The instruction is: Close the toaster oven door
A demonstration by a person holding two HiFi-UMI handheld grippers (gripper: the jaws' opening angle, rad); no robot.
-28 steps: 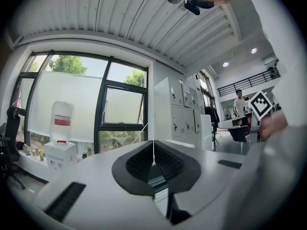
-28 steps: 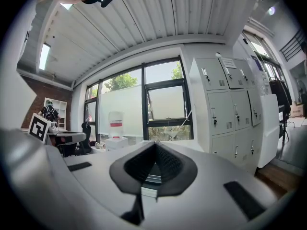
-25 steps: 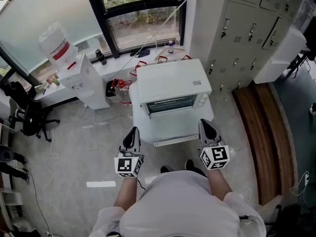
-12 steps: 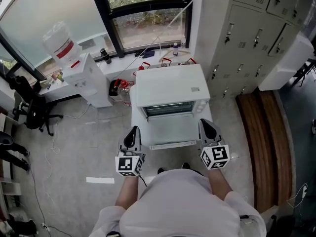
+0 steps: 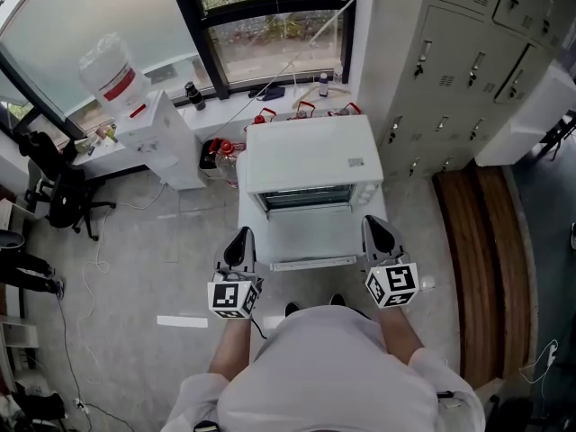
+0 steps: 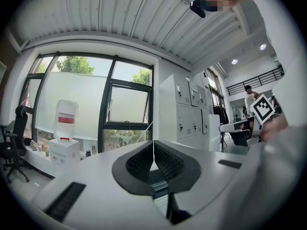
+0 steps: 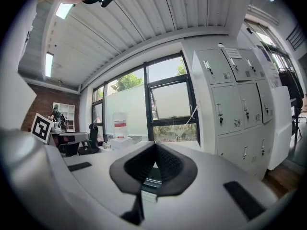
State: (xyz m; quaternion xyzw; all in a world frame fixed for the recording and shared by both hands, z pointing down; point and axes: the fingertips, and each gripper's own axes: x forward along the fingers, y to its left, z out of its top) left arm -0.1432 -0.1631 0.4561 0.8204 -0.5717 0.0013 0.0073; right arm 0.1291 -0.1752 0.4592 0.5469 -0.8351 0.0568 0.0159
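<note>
The left hand-held gripper [image 5: 241, 238] and the right hand-held gripper [image 5: 373, 225] flank the toaster oven door [image 5: 310, 230], one just off each side edge, touching nothing. In the head view the door lies folded down flat toward the person, fully open, in front of the white toaster oven [image 5: 310, 154], which stands on a white table [image 5: 247, 207]. Against a second ago, the oven now sits squarer in this view instead of slightly skewed, while both grippers keep the same stations beside the door. Behind the oven runs a window [image 5: 270, 30], to its left stands a water dispenser [image 5: 148, 138], and to its right are grey lockers [image 5: 450, 43]. The left gripper view adds what the head view cannot: the left gripper's [image 6: 153, 158] ribbed pads meet along one thin line, fully closed with nothing between them. The oven's dark front shows only as a sliver below them. The right gripper's marker cube [image 6: 263, 108] shows at the far right. The right gripper view shows the right gripper [image 7: 154, 158] likewise pinched together and empty, with the lockers [image 7: 235, 104] beside it.
</note>
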